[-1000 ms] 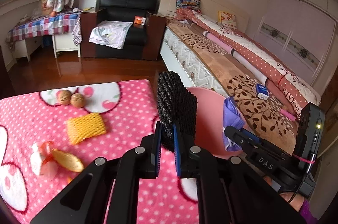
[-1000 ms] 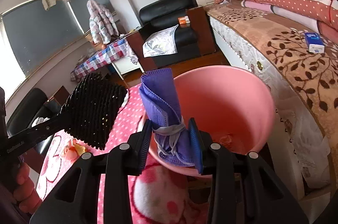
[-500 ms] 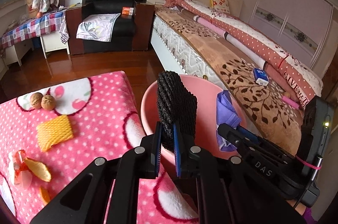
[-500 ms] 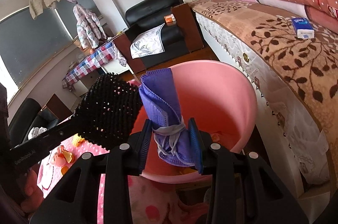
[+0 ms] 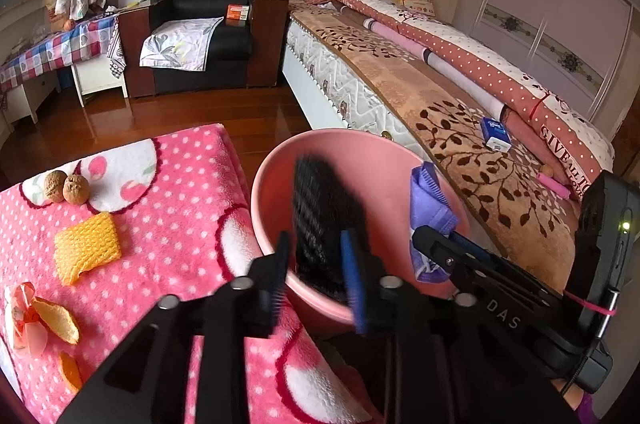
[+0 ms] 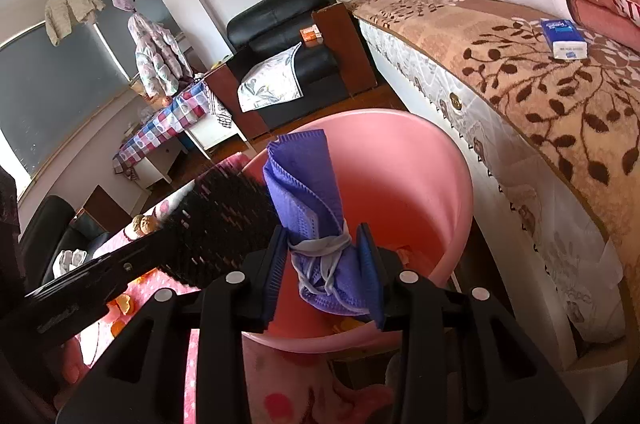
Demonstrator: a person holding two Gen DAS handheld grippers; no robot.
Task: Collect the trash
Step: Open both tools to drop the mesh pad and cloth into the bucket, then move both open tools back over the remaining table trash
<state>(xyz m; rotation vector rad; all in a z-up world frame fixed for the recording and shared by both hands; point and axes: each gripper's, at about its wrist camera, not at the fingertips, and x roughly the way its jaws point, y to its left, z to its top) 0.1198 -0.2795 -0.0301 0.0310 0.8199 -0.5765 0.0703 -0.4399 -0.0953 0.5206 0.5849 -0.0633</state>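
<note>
Now two hand-held grippers are hovering over a pink bucket (image 5: 276, 164) that is standing just past the edge of a pink polka-dot blanket (image 5: 172, 208). The left gripper (image 5: 316, 280) is opening its jaws, and a black foam net sleeve (image 5: 324, 216), blurred as though slipping, is sitting between the fingers above the bucket's mouth; the pads no longer appear to be pressing it. The right gripper (image 6: 324, 276) is clamping a crumpled purple face mask (image 6: 308, 192) upright, directly over the bucket's hollow. So the step in hand is dropping collected trash into the bucket. Next, the right jaws likely need to part so the mask falls inside. To the left gripper's left, a yellow foam net (image 5: 86, 248), orange peel pieces (image 5: 56, 316) and two walnuts (image 5: 66, 186) are lying on the blanket, awaiting collection.
</note>
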